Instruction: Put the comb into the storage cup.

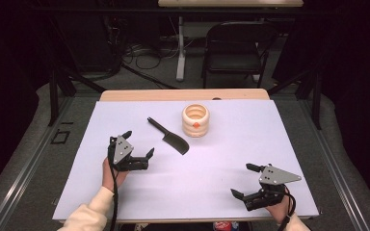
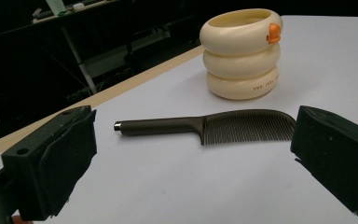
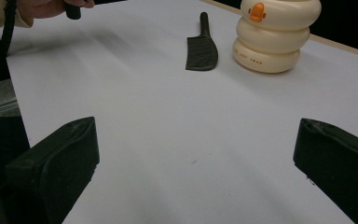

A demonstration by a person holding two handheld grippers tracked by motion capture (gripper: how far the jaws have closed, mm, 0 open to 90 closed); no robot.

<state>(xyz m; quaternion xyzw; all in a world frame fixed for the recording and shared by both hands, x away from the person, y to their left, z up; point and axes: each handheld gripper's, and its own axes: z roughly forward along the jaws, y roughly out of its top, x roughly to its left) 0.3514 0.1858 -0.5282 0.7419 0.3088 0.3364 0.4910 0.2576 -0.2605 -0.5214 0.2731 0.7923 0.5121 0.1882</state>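
Observation:
A black comb (image 1: 169,136) (image 2: 214,126) (image 3: 202,48) lies flat on the white table cover (image 1: 221,159), handle pointing to the far left. Just right of it stands a cream ribbed holder (image 1: 195,120) (image 2: 242,53) (image 3: 274,32) made of three stacked rings, with a small orange mark on its side. My left gripper (image 1: 138,143) (image 2: 191,163) rests near the table's left, open, facing the comb from a short distance. My right gripper (image 1: 245,180) (image 3: 196,168) stands open at the near right with nothing between its jaws.
The wooden table edge (image 1: 183,95) shows beyond the cover. A black folding chair (image 1: 236,45) and a table leg (image 1: 180,48) with cables on the floor stand behind. A hand (image 3: 51,7) holding the other gripper appears in the right gripper view's top left.

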